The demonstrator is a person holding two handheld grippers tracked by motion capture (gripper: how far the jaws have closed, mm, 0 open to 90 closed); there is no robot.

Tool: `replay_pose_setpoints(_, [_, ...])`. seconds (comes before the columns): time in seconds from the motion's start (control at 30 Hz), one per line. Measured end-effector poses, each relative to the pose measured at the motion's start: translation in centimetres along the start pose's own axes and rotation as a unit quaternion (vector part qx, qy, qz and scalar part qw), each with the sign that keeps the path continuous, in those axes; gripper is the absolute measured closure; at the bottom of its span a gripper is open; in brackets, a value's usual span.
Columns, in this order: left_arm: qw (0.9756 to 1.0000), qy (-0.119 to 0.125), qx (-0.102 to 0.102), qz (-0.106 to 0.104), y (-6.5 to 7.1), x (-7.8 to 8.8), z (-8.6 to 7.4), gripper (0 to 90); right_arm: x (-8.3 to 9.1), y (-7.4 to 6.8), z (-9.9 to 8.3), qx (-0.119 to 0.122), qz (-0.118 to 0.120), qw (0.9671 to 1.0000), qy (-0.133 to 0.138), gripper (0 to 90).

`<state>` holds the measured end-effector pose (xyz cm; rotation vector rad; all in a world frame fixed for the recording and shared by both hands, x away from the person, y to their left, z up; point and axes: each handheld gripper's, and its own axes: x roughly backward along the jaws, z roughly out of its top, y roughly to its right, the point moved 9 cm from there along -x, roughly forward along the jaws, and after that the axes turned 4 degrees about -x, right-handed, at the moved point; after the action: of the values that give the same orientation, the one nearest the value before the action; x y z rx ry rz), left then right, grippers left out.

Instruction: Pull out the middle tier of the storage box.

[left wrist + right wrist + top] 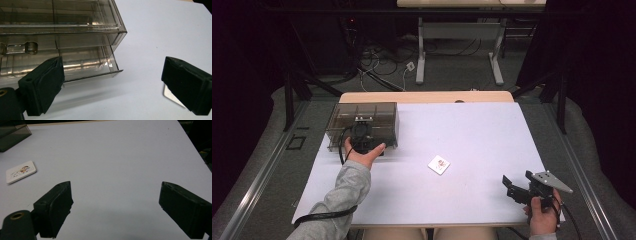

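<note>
- The left claw (pixel 360 134) is sitting at the front of the smoky transparent plastic drawer box (pixel 362 124), on the far left part of the white tabletop (pixel 472 130); in the left gripper view its black jaws are standing wide apart, gripping nothing
- In the left gripper view the bottom drawer (pixel 87 66) of that box is standing slightly pulled out, its front edge jutting past the box's body; the left jaw is lying just in front of it, though I cannot tell whether it is touching
- The person's left hand (pixel 364 152), in a grey sleeve (pixel 339 200), is reaching over the tabletop behind that claw
- The right claw (pixel 511 187) is hovering near the tabletop's near right corner, well apart from the box; its jaws are gaping wide and holding nothing; the right hand (pixel 541 216) is gripping its handle below the grey three-cornered plate (pixel 552 181)
- A small white square card with a printed cartoon figure (pixel 439 164) is lying flat near the tabletop's middle, between the two claws; in the right gripper view the card (pixel 21 172) is showing at far left
</note>
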<state>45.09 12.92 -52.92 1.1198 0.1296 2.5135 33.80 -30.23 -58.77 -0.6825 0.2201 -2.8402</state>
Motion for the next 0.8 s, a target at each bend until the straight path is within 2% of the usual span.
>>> replay_pose_setpoints(0.37, [0.9999,-0.001,0.001,0.012,-0.5,-0.5,0.2,7.0,0.0,0.1,0.1,0.001,0.0,1.0,0.005,10.9])
replay_pose_setpoints(0.4, [0.9999,-0.008,0.0,0.01,-0.5,-0.4,0.1,7.1,0.0,0.1,0.1,0.002,0.0,1.0,0.005,10.9])
replay_pose_setpoints(0.6, [0.9998,0.0,0.01,0.018,-1.0,-0.8,0.4,8.9,0.0,0.1,0.1,0.002,0.0,1.0,0.003,10.9])
replay_pose_setpoints(0.8, [0.9997,-0.006,0.014,0.02,-1.3,-1.1,0.1,12.4,0.0,0.1,0.1,0.002,0.0,1.0,0.002,10.9])
